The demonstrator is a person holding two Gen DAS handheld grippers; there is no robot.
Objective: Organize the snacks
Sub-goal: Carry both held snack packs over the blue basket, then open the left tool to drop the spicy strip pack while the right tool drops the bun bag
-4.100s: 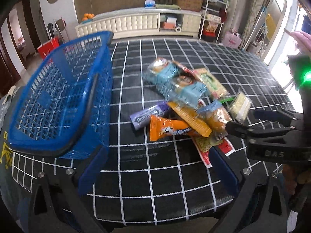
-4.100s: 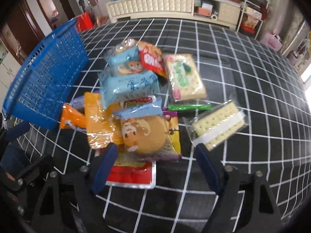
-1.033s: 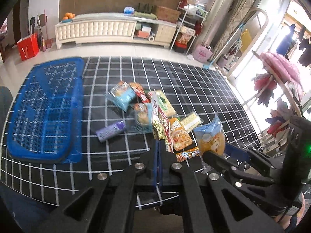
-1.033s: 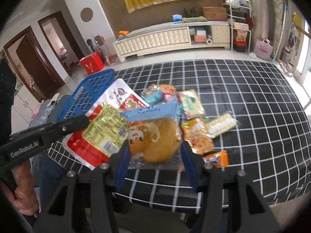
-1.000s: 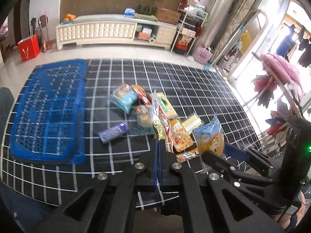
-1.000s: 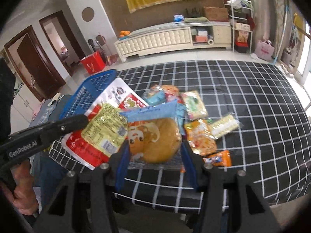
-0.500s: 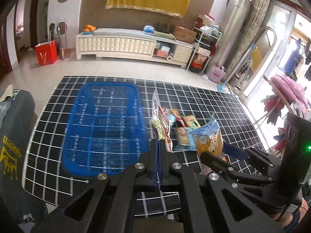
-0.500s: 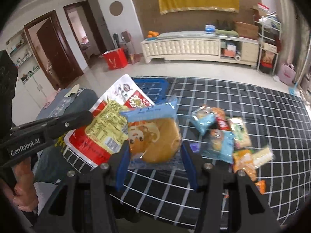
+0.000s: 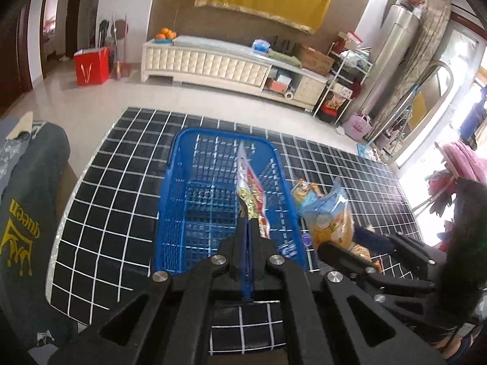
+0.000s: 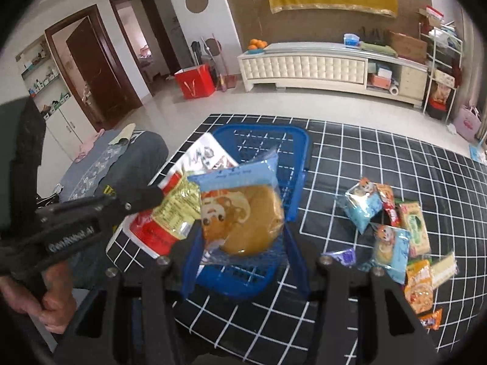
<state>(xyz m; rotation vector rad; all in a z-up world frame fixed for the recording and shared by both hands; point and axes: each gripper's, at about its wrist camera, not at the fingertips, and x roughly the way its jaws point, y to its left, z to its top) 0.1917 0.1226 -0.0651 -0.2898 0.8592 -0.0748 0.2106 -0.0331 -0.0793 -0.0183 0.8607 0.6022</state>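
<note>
Snacks held above basket.

Daylight floods in from the window at the right edge of the left wrist view, blowing it out to white, while the rest of the room is evenly and fairly brightly lit with only soft shadows. Both fisheye views bend straight lines, so the grid on the bench curves, and the corners fall to black. The bun packet close to the right lens looks slightly smeared.
</note>
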